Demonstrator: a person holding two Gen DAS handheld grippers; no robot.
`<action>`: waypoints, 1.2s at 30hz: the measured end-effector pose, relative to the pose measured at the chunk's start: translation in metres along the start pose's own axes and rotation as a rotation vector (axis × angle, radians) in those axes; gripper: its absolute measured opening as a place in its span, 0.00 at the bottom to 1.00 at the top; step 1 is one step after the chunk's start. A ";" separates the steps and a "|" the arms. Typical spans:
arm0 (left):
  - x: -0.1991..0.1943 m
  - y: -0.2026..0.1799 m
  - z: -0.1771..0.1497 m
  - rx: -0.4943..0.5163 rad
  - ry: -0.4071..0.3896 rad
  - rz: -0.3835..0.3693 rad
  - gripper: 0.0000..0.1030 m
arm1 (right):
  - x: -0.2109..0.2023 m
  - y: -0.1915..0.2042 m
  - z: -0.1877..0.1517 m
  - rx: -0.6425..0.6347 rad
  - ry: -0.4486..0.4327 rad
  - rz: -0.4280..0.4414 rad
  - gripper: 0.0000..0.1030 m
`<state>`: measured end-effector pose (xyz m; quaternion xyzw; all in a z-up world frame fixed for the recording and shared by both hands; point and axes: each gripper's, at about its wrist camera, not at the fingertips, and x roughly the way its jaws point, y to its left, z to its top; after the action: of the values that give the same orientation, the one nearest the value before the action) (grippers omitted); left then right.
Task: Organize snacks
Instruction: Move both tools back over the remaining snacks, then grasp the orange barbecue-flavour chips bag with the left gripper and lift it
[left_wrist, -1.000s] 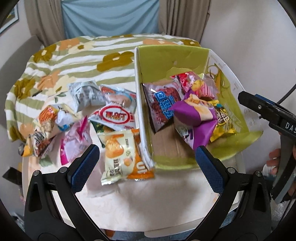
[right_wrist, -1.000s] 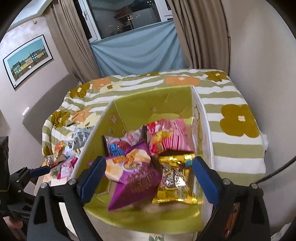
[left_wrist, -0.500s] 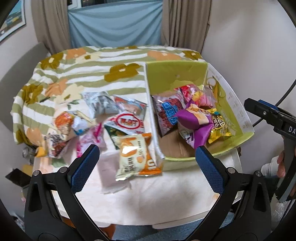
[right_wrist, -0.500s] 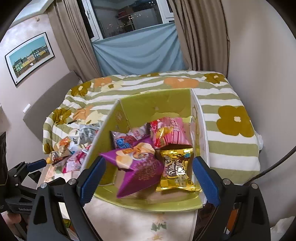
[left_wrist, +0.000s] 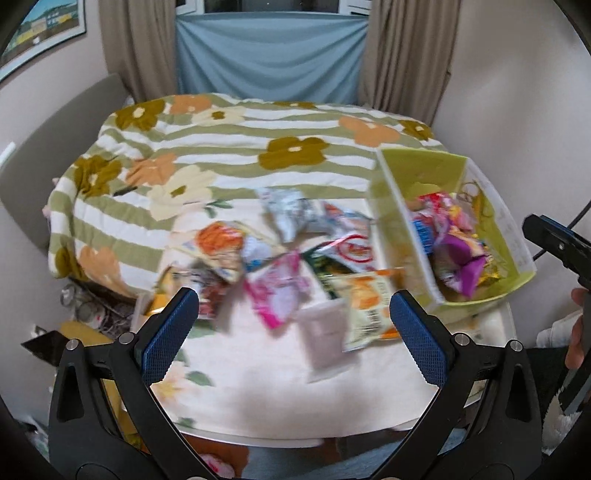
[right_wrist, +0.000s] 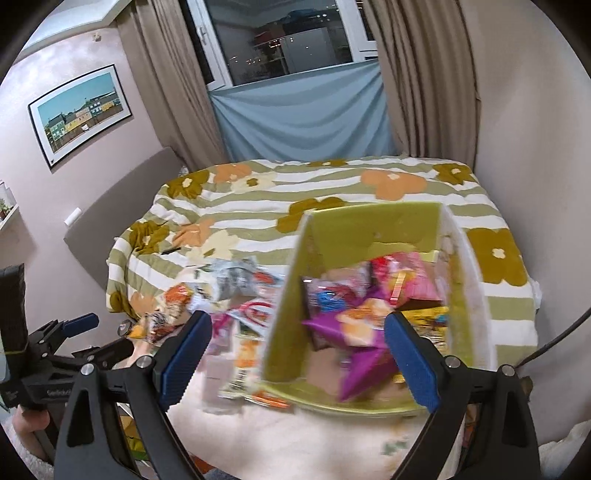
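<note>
Both my grippers stand wide apart and empty above the table, with snacks loose on the cloth and more in the green box.

My left gripper (left_wrist: 293, 334) sits low in its frame, pads spread, nothing between them; beyond it the loose snack packets (left_wrist: 280, 258) lie scattered mid-frame on the pale tablecloth (left_wrist: 258, 391), blurred, among them a pink packet (left_wrist: 275, 295) and an orange-and-white packet (left_wrist: 365, 306) just left of the box. The green box (left_wrist: 417, 173) is at the right of that frame, holding a purple packet (left_wrist: 461, 266) and others. In the right wrist view my right gripper (right_wrist: 297, 354) is likewise released, its pads framing the box (right_wrist: 373, 225), which fills centre right; a pink packet (right_wrist: 406, 280) lies toward its back.
</note>
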<state>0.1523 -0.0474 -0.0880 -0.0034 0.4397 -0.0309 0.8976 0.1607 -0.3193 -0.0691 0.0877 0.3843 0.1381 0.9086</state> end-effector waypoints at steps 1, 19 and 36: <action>0.002 0.013 0.001 -0.004 0.008 -0.001 0.99 | 0.002 0.007 0.000 -0.002 0.002 -0.004 0.90; 0.112 0.177 -0.004 -0.070 0.230 -0.164 0.99 | 0.134 0.141 -0.036 0.121 0.176 -0.049 0.90; 0.214 0.175 -0.010 -0.127 0.358 -0.184 0.99 | 0.215 0.146 -0.065 0.148 0.312 -0.050 0.90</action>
<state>0.2843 0.1145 -0.2687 -0.0945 0.5909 -0.0849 0.7967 0.2306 -0.1087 -0.2198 0.1223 0.5317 0.0986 0.8322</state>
